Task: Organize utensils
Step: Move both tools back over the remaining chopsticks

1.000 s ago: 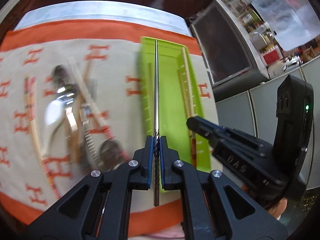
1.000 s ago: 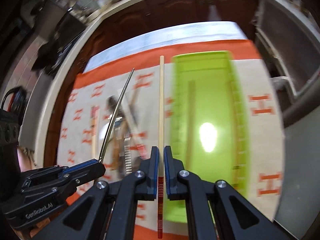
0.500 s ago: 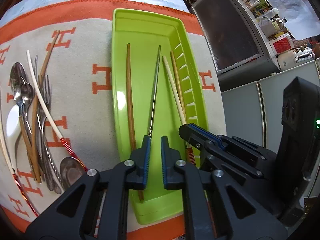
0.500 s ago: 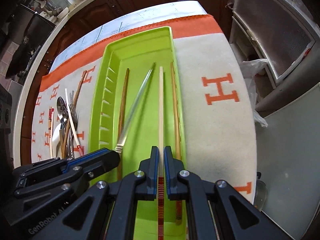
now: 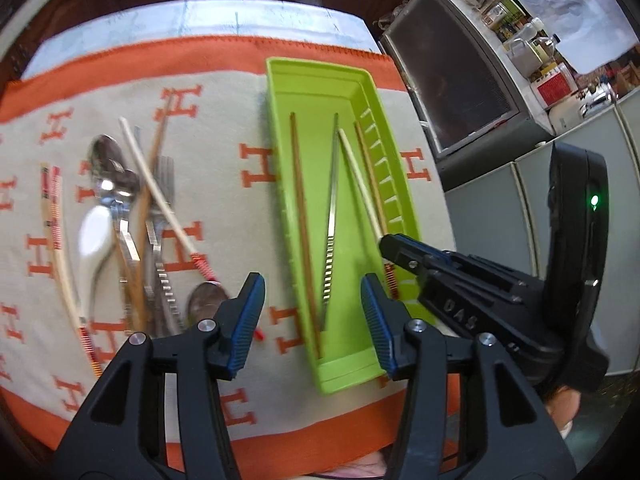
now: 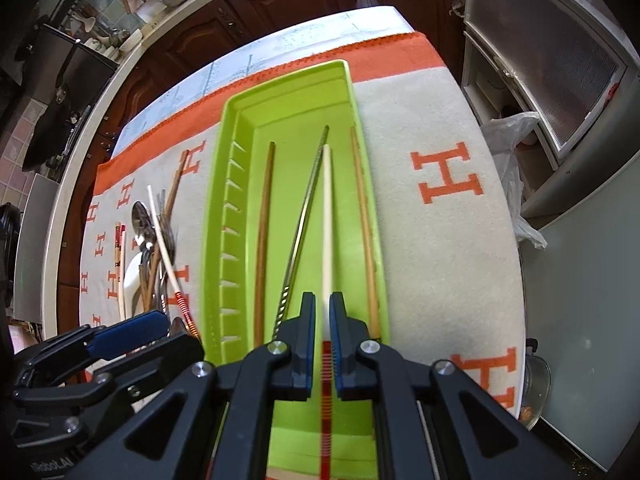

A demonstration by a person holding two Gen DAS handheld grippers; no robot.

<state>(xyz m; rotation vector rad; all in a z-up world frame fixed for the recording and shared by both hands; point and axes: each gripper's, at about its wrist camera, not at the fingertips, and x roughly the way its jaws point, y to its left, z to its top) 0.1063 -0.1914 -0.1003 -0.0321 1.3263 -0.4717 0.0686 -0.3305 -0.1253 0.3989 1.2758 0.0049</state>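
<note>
A lime green tray [image 5: 402,184] [image 6: 240,128] lies on the orange and cream cloth. In it lie two brown wooden chopsticks [image 5: 302,216] [image 6: 362,216], a metal chopstick [image 5: 331,216] [image 6: 304,216] and a white chopstick with a red striped end [image 6: 327,216] [image 5: 360,188]. My left gripper [image 5: 312,312] is open and empty above the tray's near end. My right gripper [image 6: 322,332] has its jaws slightly parted around the white chopstick, which lies in the tray. A pile of spoons, forks and chopsticks [image 5: 128,220] [image 6: 154,248] lies left of the tray.
The right gripper's body [image 5: 500,300] shows at the tray's right side in the left wrist view. The table's right edge [image 6: 516,240] drops off beside cabinets. A dark appliance [image 5: 452,72] stands beyond the table at right.
My left gripper let go of the metal chopstick in the tray, opened wide and drew back. My right gripper lowered the white chopstick into the tray and its jaws have parted slightly.
</note>
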